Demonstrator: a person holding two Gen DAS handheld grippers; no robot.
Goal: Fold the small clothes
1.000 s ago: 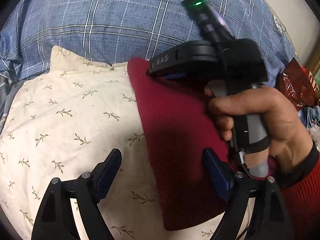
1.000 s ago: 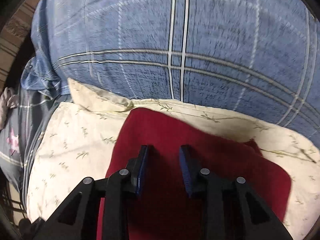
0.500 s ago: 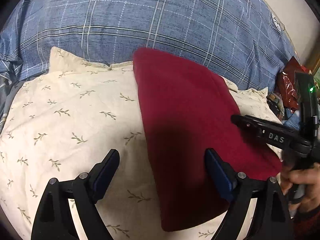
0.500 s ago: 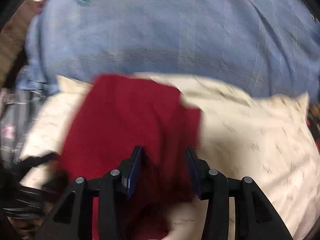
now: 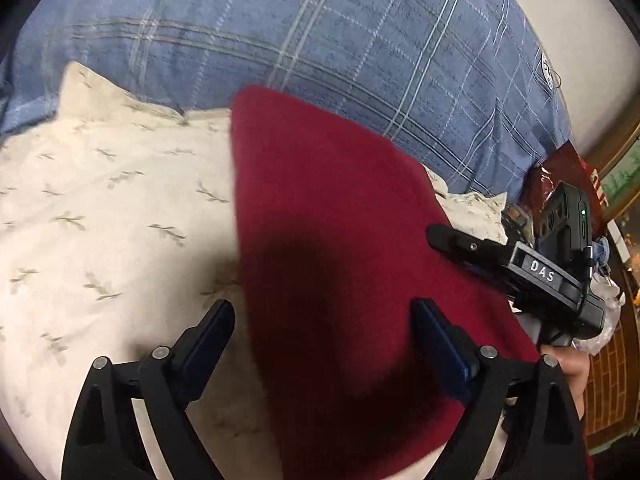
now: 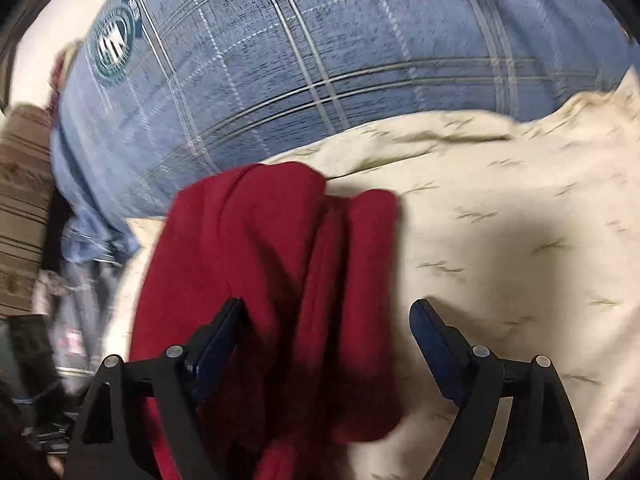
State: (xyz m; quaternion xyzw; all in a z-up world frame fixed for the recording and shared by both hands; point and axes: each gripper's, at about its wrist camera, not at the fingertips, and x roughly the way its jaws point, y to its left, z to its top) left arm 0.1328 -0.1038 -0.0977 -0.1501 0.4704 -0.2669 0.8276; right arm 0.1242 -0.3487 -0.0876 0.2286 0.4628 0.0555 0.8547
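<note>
Cream pillow (image 5: 100, 216) fills lower frame, blue plaid (image 5: 320, 28) above. Red cloth (image 5: 340, 264) lies on pillow, long axis lower centre to upper centre. Left gripper (image 5: 320, 344) wide open, straddling near end, not pressing. Right gripper (image 6: 324, 340) just opened, rumpled cloth between jaws, unpinched.

Red cloth (image 5: 344, 248), plain deep crimson, centre frame. Pillow (image 5: 112, 232), cream with scattered olive sprig print, left. Blanket (image 5: 320, 32), blue with white and grey plaid lines, upper frame. Gripper (image 5: 322, 344) black, blue pads.
</note>
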